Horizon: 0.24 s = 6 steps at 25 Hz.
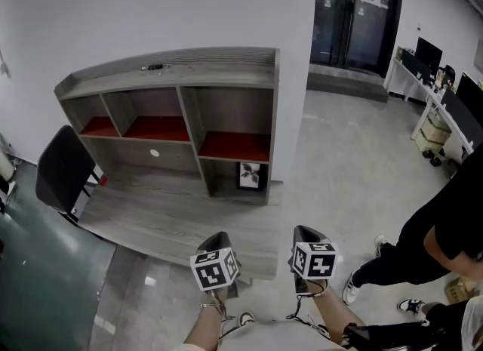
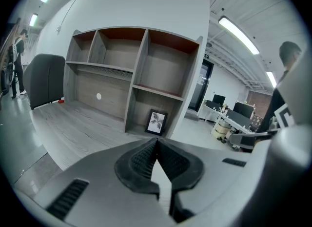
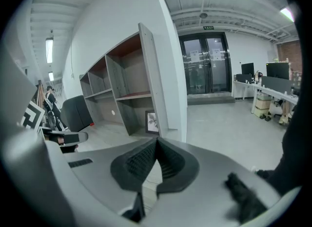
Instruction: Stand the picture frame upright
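The black picture frame (image 1: 251,177) stands upright in the lowest right compartment of the grey shelf unit (image 1: 226,78), on the desk top; it holds a plant print. The frame (image 2: 156,122) lies straight ahead in the left gripper view, and the frame (image 3: 152,122) sits beside the unit's side panel in the right gripper view. My left gripper (image 1: 219,238) hangs over the desk's front edge, shut and empty. My right gripper (image 1: 306,230) is beside it, just off the desk's right corner, also shut with nothing in it. Both are well short of the frame.
A black chair (image 1: 64,168) stands at the desk's left end. A person in black (image 1: 445,229) stands close on the right. Office desks with monitors (image 1: 445,93) line the far right wall, and glass doors (image 1: 355,17) are behind the shelf unit.
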Motion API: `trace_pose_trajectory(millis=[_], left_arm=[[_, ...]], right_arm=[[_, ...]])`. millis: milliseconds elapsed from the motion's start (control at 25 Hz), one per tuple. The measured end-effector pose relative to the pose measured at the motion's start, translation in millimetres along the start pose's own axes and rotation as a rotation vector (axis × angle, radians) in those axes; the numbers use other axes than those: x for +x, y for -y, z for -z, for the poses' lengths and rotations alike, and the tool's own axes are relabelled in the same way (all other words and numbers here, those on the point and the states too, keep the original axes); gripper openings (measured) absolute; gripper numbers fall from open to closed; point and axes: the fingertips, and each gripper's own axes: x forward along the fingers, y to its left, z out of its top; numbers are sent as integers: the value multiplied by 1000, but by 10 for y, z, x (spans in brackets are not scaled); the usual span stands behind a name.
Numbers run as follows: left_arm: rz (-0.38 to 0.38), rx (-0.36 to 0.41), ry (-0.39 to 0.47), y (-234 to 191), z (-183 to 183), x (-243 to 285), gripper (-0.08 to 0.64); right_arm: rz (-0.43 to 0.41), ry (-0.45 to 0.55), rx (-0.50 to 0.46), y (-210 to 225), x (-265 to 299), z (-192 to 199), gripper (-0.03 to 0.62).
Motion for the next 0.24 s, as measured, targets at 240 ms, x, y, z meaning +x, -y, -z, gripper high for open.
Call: trace_pose_trajectory(millis=[240], left_arm=[[-5,1,-2,-23,36,-83,12]], right_arm=[[1,-7,-12,-32,-71,51,31]])
